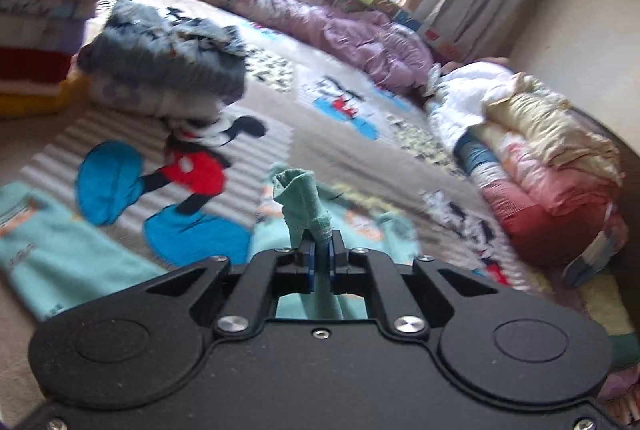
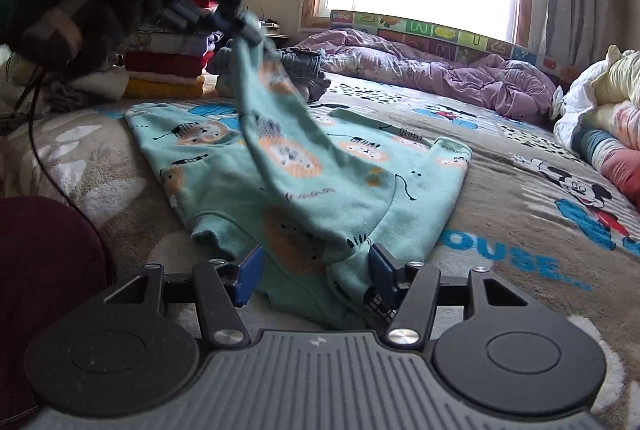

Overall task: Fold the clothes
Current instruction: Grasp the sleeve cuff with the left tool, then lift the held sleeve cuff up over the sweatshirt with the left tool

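Note:
A teal children's garment (image 2: 352, 186) with orange lion prints lies on the Mickey Mouse blanket (image 2: 520, 190). My left gripper (image 1: 320, 250) is shut on a bunched end of it (image 1: 302, 202) and holds that end lifted above the bed. It also shows in the right wrist view (image 2: 244, 26), raised at upper left with the cloth hanging down from it. My right gripper (image 2: 316, 270) is open, low over the near edge of the garment, with one blue pad (image 2: 250, 274) on each side of the cloth.
A stack of folded clothes (image 1: 44, 2) stands at the far left, with a rumpled blue-grey pile (image 1: 168, 58) beside it. A purple quilt (image 1: 304, 6) lies along the window side. Bundled bedding (image 1: 540, 158) sits at the right. A dark red shape (image 2: 44, 294) is at my left.

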A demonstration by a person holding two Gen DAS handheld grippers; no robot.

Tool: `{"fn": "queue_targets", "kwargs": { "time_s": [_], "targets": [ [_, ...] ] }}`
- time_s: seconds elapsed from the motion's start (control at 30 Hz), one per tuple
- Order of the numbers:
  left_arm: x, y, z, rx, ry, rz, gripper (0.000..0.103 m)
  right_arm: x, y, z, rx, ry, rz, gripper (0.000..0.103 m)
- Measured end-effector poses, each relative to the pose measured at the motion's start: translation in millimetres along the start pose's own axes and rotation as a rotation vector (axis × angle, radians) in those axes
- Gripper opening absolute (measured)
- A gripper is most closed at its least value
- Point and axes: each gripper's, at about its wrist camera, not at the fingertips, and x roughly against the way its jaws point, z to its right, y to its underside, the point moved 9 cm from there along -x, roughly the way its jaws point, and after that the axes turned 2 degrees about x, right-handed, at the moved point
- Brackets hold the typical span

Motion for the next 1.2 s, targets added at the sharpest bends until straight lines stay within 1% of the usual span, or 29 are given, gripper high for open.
{"fn": "queue_targets", "kwargs": {
  "time_s": [0.1,0.2,0.3,0.43,0.53,0.67,0.83,0.9,1.03,1.2],
  "targets": [
    [-7,-14,24,0.005,0.047,0.008,0.003,2,0,1,-0.027,-0.008,0.008,0.059],
    [-18,-22,46,0.002,0.078,0.005,0.003,3,0,4,-0.070,-0.027,0.013,0.059],
    [-35,-26,66,0.002,0.096,-0.008,0.003,3,0,6,-0.099,-0.046,0.014,0.059],
    [-63,-21,84,0.022,0.103,-0.037,0.003,2,1,9,-0.134,-0.069,0.015,0.061],
    [-86,-15,94,0.026,0.096,-0.060,0.003,1,2,9,-0.150,-0.084,0.013,0.061],
    [-114,-5,103,0.048,0.092,-0.092,0.003,2,2,15,-0.204,-0.117,0.016,0.062],
    [-144,7,109,0.079,0.086,-0.128,0.003,0,2,17,-0.254,-0.160,0.022,0.069],
    [-153,12,110,0.090,0.083,-0.140,0.003,1,2,17,-0.272,-0.171,0.024,0.070],
    [-171,20,112,0.106,0.075,-0.166,0.003,2,0,27,-0.369,-0.210,0.033,0.069],
    [-191,32,116,0.092,0.045,-0.193,0.003,7,0,29,-0.371,-0.211,0.030,0.069]
  ]
}}
